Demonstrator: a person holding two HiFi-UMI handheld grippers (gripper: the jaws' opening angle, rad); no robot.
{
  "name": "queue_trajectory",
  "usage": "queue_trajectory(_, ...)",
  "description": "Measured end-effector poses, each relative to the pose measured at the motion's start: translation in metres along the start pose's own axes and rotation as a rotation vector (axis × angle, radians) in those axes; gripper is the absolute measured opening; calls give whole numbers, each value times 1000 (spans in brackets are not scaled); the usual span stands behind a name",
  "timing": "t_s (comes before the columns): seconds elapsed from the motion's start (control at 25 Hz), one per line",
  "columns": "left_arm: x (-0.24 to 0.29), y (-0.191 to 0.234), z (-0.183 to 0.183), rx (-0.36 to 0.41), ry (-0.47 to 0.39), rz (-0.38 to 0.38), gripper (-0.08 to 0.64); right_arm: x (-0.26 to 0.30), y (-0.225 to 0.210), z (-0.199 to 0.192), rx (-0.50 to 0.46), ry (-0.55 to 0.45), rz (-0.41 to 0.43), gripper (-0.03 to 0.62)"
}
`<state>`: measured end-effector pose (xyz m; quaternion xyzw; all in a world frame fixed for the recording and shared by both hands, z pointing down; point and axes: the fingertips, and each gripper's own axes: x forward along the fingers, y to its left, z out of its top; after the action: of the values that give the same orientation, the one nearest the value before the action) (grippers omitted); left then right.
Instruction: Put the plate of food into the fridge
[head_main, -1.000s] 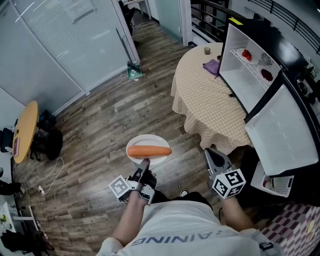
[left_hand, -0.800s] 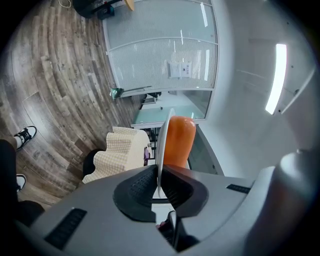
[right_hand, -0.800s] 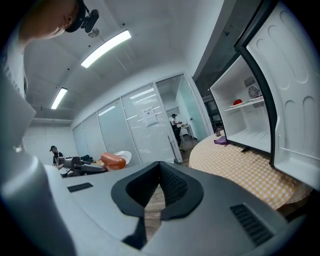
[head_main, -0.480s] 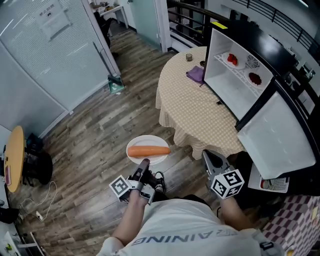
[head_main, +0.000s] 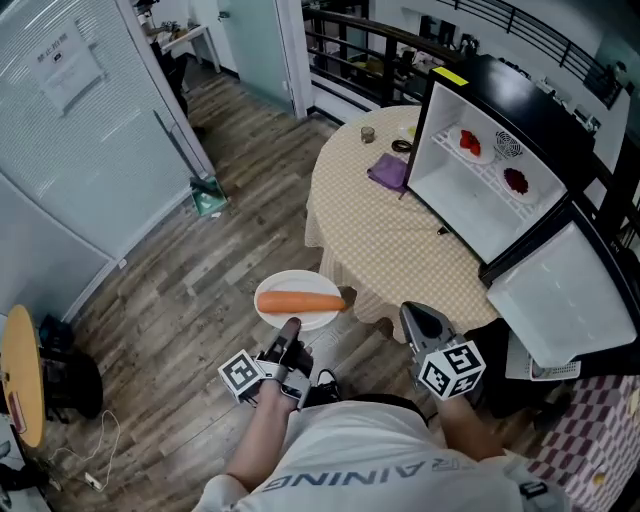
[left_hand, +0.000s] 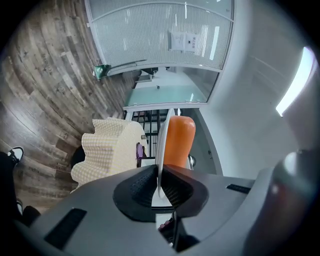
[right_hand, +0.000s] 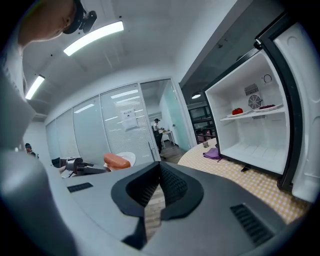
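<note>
Over wood floor, white plate bearing long orange food, rim nipped between left gripper fingers; right gripper fingers together, empty.

fridge lower bay open | upper shelf occupied | table in front | door swung right

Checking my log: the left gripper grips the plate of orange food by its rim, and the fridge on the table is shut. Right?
No: the fridge stands open, as the head view shows. The left gripper does grip the plate by its rim.
</note>
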<state>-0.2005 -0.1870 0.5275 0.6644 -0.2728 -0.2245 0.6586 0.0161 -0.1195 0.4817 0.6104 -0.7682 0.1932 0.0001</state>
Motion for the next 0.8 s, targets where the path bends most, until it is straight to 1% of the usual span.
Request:
queue_trajectory(0.12, 14, 7, 25, -2, 34, 10, 28, 25, 2, -2, 6, 10, -36, 20)
queue_trajectory(0.24, 28, 13, 45, -4, 68, 15, 26, 42, 0, 2, 7, 1, -74, 20)
queue_trajectory(0.4, 49, 17, 62, -5, 105, 10, 26, 53, -1, 6, 2, 1, -114, 20)
queue_trajectory(0.56, 76, 19, 61, -5, 167, -3, 26, 55, -14, 9, 3, 9, -175, 20)
queue_trajectory(0.8, 111, 21, 46, 2, 261, -2, 26, 53, -33, 13, 15, 7, -241, 20)
